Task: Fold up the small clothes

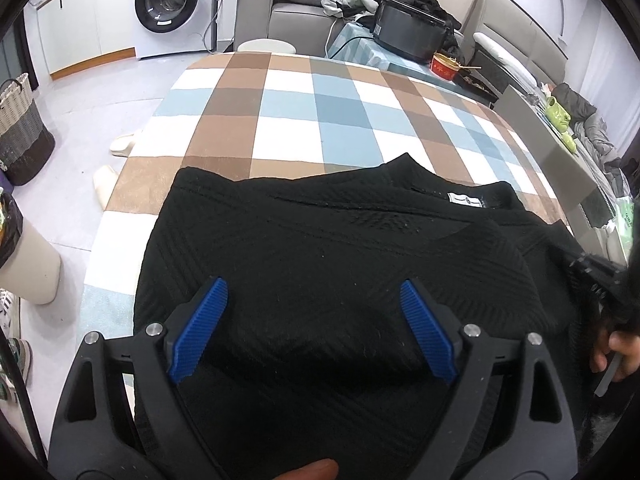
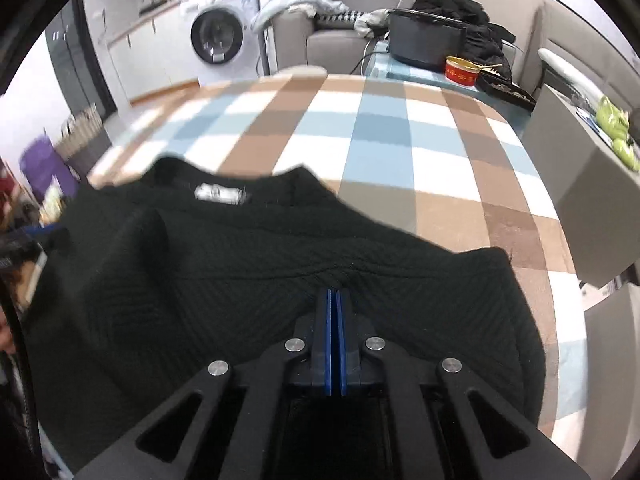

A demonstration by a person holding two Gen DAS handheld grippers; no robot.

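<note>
A black knit sweater lies spread on the checked tablecloth, collar and white label toward the far side. My left gripper hovers over its near part with the blue pads far apart and nothing between them. In the right wrist view the same sweater fills the foreground, label at upper left. My right gripper has its blue pads pressed together at a ridge of the knit, where the fabric bunches against the tips. A person's hand shows at the right edge.
The table runs on beyond the sweater in brown, blue and white checks. A black cooker and red bowl stand on a side table behind. A grey box sits at the right. Washing machine, sofa and basket lie further off.
</note>
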